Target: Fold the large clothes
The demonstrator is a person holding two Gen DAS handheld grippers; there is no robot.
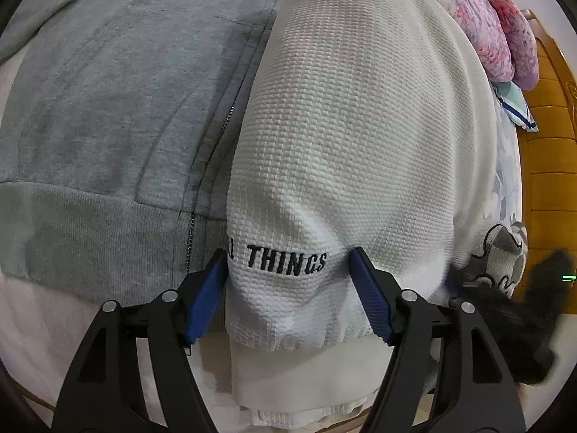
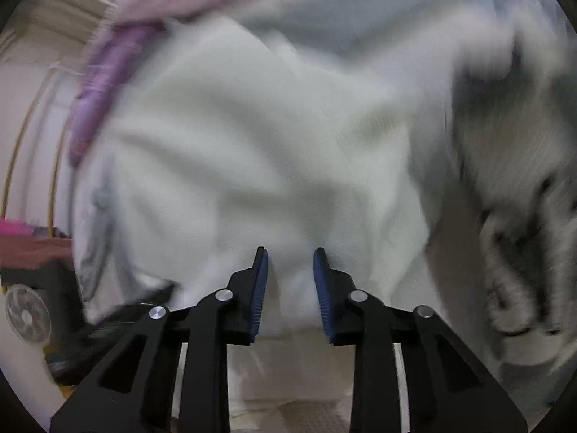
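Straddling white garment (image 1: 360, 126), left gripper (image 1: 290, 263) gapes; right gripper (image 2: 290, 263) pinches it.

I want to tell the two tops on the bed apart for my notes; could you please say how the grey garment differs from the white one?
The grey garment is a smooth fleece with a dark zip down its front; the white garment is a coarse waffle knit with no zip showing. The white garment carries black embroidered lettering near its hem, while the grey garment looks plain. The white garment lies partly over the grey garment's edge. Both end in a ribbed hem band.
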